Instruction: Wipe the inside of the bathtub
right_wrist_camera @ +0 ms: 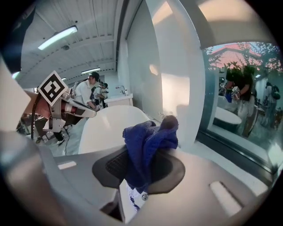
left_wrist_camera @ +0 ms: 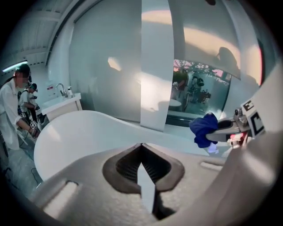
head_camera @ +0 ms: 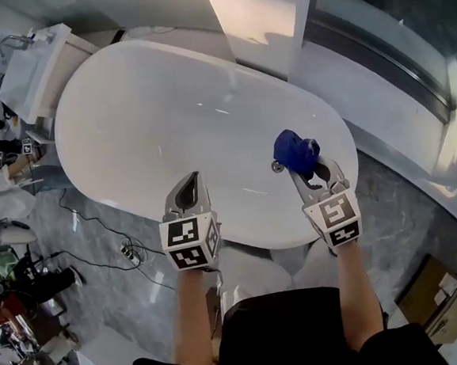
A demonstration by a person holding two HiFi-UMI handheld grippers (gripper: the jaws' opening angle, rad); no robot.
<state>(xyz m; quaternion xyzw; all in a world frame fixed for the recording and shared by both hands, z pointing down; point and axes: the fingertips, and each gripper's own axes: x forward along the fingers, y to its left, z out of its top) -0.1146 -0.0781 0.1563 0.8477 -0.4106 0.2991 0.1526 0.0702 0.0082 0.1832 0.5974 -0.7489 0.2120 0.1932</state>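
Note:
A white oval bathtub (head_camera: 167, 119) fills the middle of the head view, its rim also showing in the left gripper view (left_wrist_camera: 75, 132) and the right gripper view (right_wrist_camera: 110, 123). My right gripper (head_camera: 300, 163) is shut on a bunched blue cloth (head_camera: 295, 150), held over the tub's near right end. The cloth (right_wrist_camera: 148, 148) hangs pinched between its jaws and shows as the blue cloth (left_wrist_camera: 204, 129) at the right of the left gripper view. My left gripper (head_camera: 190, 183) is shut with nothing in it, over the tub's near rim. A small metal drain fitting (head_camera: 277, 166) lies by the cloth.
A white pillar (head_camera: 258, 16) stands behind the tub, with a glass wall (head_camera: 389, 20) to its right. A white vanity with a tap (head_camera: 31, 64) is at the far left, people standing near it (left_wrist_camera: 17, 106). Cables (head_camera: 97, 229) and a cardboard box (head_camera: 442, 302) lie on the grey floor.

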